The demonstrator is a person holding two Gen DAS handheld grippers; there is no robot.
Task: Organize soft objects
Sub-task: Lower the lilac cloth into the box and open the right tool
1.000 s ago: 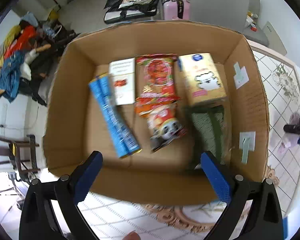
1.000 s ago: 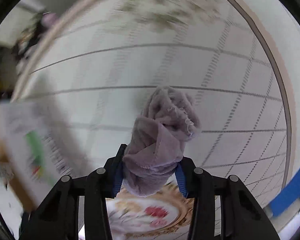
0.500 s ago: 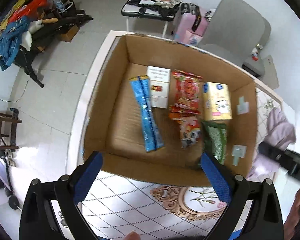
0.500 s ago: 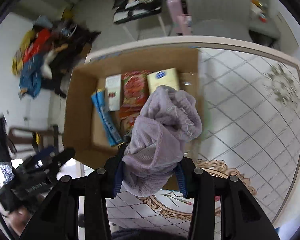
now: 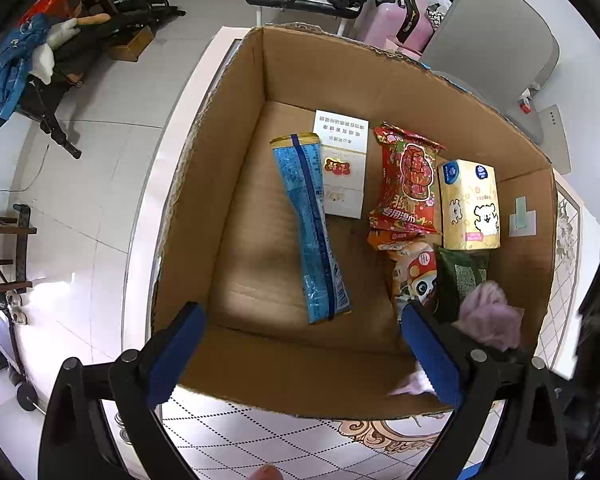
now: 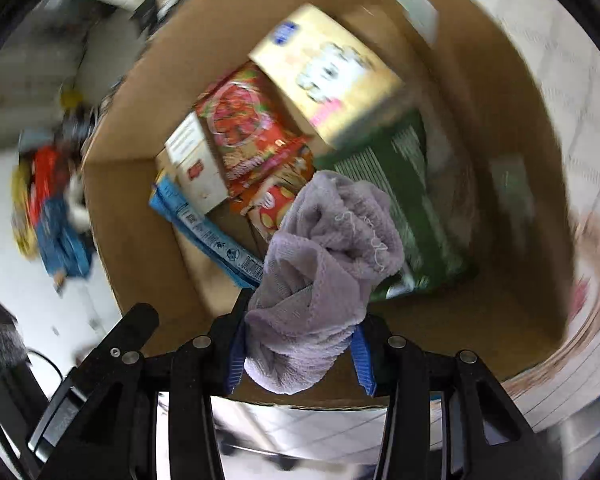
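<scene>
Right gripper (image 6: 300, 354) pinches the bunched lilac towel (image 6: 324, 256) over the cardboard box (image 5: 236, 128), long axis running away from the fingers (blurry, probably near the green packet (image 6: 412, 200)); left gripper (image 5: 304, 352) spread wide, holding nothing.

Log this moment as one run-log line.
right gripper: shut on purple towel | position: over cardboard box, near green packet | left gripper: open, empty

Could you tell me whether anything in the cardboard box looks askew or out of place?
The long blue packet lies diagonally, overlapping the white box, while the other packages sit in rough rows. The lilac towel hangs bunched in the right gripper above the green packet.
</scene>
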